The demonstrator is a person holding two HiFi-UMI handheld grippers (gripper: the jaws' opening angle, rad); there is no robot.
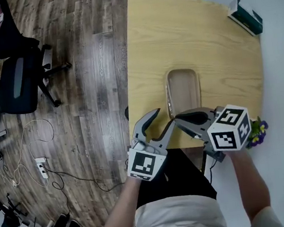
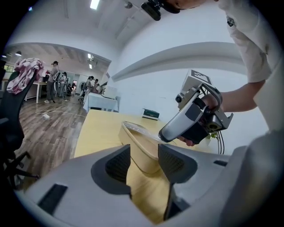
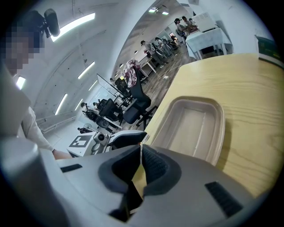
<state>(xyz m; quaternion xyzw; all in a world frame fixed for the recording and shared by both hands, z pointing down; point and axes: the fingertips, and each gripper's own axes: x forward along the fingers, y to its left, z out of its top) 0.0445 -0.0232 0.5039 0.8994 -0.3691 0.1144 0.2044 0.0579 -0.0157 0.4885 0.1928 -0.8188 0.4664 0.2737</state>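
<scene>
The fingers (image 2: 117, 164) of the left gripper (image 1: 163, 118) stand apart, and those of the right gripper (image 1: 178, 118) are pressed together, both at the near end of the shallow beige plastic tray (image 1: 180, 70) on the pale wooden surface (image 1: 199, 35). I judge this to be an approach. To take the rim, the right fingers must part first.

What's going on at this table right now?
A person at a wooden table holds a two-jaw gripper in each hand. The right gripper, jaws shut, has its tip at the near rim of a shallow, empty-looking tray. The left gripper hangs open beside it, nothing between its jaws. A green box lies at the far corner.
</scene>
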